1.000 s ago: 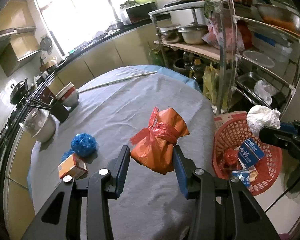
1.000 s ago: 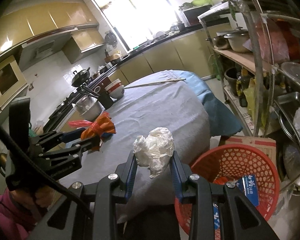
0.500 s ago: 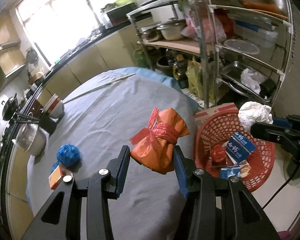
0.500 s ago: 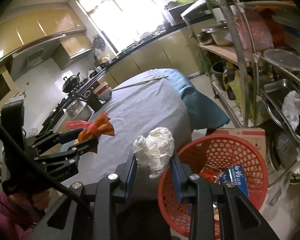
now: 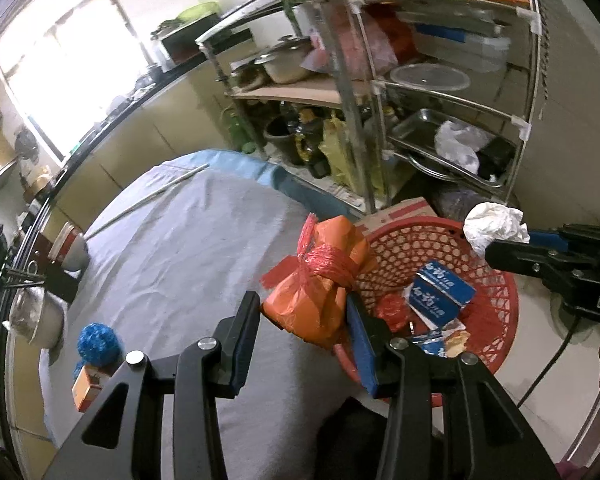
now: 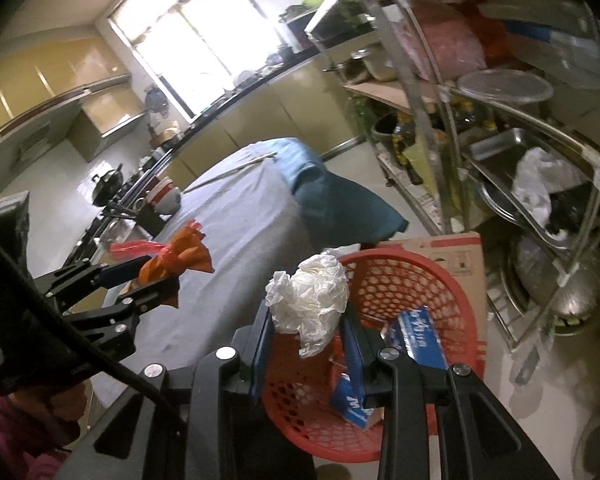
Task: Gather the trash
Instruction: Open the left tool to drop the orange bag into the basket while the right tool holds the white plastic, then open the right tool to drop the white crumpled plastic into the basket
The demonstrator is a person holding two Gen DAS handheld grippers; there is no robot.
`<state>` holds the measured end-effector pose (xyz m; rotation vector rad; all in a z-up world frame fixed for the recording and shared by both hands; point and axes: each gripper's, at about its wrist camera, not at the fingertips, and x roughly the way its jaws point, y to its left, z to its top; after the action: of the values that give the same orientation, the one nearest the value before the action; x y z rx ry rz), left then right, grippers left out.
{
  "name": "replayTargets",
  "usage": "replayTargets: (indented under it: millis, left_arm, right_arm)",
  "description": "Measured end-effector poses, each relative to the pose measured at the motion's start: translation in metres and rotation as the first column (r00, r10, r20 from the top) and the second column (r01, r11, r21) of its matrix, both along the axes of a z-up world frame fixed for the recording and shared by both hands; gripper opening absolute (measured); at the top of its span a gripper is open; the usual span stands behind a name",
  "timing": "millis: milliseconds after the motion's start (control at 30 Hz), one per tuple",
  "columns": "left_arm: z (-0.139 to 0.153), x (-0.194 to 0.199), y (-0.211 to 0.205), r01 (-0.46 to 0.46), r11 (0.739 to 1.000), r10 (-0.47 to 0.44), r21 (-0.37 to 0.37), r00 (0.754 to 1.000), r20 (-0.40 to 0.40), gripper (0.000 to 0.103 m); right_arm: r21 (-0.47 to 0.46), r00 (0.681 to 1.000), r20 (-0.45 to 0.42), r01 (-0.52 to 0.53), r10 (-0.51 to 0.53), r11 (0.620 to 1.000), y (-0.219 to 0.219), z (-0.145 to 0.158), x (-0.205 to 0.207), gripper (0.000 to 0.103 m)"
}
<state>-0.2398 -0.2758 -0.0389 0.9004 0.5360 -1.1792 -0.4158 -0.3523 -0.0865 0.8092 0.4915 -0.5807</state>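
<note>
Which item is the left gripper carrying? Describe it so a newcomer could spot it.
Start at the grey-clothed table and go to its edge by the red basket. The orange plastic bag is clamped in the left gripper there. Unlike the white crumpled wad nearby, it is orange, knotted with red plastic.

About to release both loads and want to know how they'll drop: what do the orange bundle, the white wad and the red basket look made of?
Orange bundle: thin glossy plastic bag, creased, tied with red plastic strip.
White wad: crumpled, probably tissue or thin plastic film; its slight sheen leaves that open.
Red basket: rigid moulded plastic, perforated lattice wall.
</note>
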Motion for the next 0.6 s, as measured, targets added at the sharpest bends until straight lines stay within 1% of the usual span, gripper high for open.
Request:
replayTargets:
  millis: [267, 400, 533, 567, 600]
  left_arm:
    - [-0.01, -0.02, -0.013, 0.075, 0.997, -0.073, 0.03, 0.996, -0.059, 0.045]
    - [-0.015, -0.025, -0.017, 0.109, 0.993, -0.103, 0.042, 0.989, -0.11, 0.046]
    - [-0.019, -0.026, -0.02, 0.143, 0.988, -0.133, 0.057, 0.979, -0.155, 0.051]
    - [-0.019, -0.027, -0.019, 0.151, 0.987, -0.14, 0.057, 0.977, -0.161, 0.052]
    - [-0.019, -0.027, -0.018, 0.158, 0.986, -0.147, 0.058, 0.975, -0.168, 0.057]
  right_arm:
    - [0.029, 0.998, -0.031, 0.056, -0.056, 0.998, -0.012, -0.013, -0.018, 0.037]
    - [0.052, 0.996, -0.04, 0.076, -0.074, 0.996, -0.016, -0.019, -0.022, 0.037]
    - [0.091, 0.996, -0.038, 0.08, -0.077, 0.993, -0.019, -0.025, -0.022, 0.038]
    - [0.102, 0.996, -0.036, 0.08, -0.076, 0.992, -0.02, -0.026, -0.022, 0.041]
    - [0.115, 0.997, -0.034, 0.079, -0.076, 0.99, -0.021, -0.027, -0.022, 0.046]
